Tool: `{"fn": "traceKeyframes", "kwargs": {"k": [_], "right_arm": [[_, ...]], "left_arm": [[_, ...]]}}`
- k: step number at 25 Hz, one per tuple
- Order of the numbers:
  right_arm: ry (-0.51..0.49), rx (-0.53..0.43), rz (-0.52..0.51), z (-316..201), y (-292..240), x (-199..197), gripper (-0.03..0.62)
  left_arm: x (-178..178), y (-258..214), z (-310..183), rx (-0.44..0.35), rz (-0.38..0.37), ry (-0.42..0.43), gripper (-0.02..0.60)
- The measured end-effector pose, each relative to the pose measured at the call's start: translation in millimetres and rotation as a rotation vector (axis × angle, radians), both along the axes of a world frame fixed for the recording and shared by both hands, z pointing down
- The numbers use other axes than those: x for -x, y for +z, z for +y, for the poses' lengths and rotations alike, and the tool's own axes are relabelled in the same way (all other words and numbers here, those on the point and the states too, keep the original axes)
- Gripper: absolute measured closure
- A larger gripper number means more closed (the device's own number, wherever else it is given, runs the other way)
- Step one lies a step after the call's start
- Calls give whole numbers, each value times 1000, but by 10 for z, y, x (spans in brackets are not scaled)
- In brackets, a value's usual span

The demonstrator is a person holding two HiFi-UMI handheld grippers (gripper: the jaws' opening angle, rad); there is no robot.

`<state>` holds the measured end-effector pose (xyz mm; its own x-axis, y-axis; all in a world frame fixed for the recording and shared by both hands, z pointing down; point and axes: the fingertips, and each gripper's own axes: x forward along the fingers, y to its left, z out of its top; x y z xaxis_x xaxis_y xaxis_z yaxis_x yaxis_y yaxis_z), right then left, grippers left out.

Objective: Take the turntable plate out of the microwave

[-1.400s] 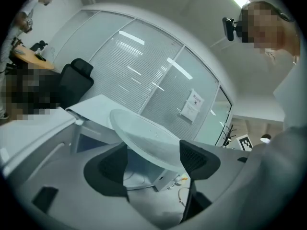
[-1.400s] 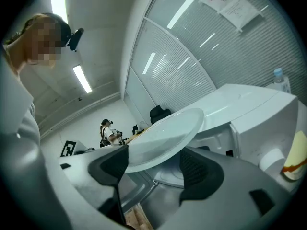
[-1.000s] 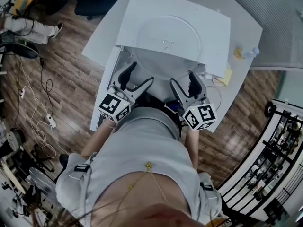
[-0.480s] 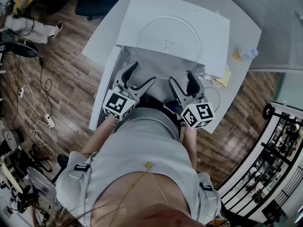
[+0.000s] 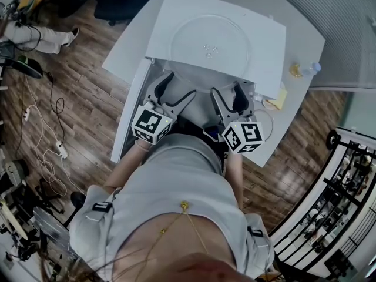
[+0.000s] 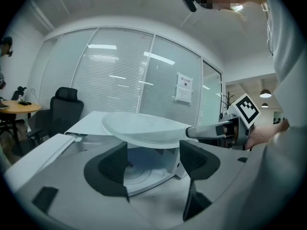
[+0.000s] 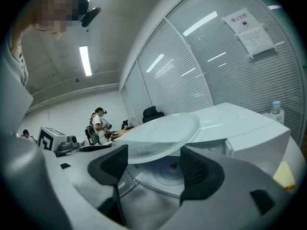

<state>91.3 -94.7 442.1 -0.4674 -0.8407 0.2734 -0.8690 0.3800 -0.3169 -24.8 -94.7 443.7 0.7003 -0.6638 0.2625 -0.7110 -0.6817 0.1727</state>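
Head view: left claw [image 5: 177,87], right claw [image 5: 228,91] gape beside turntable plate [image 5: 211,40]; wood floor [image 5: 82,78] below.

your plate [image 5: 210,43] is clear glass, the microwave [image 5: 158,34] white. your left claw [image 5: 178,88] and right claw [image 5: 229,93] are grey, with black pads [image 6: 112,169] and black-and-white square markers [image 5: 151,124].

Grey shirt [image 5: 176,175], gold necklace [image 5: 184,205]; grey black-padded left tongs [image 5: 177,89] and right tongs [image 5: 228,93]

Both arms are bent and reach forward. The left gripper [image 5: 179,87] and the right gripper [image 5: 228,93] are side by side, each with jaws wide apart.
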Motion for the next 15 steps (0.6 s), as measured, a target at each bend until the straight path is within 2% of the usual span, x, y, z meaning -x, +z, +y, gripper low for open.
{"fn": "traceKeyframes", "kwargs": {"k": [8,10,13,15], "right_arm": [[31,13,-2,-6,-56,-43,269],[61,-9,51,21,-112,-90,269],[63,-50,218,58,-152,-74,269],[49,-43,256,44,-107,-30,269]], "left_arm": [[-16,-60,-34,-15,16,-1,244],[-47,-92,-39,-25,29,-2,244],[-84,-122,-99,-33,34,-1,245],[-105,-123,-170,-23,40,1,245]]}}
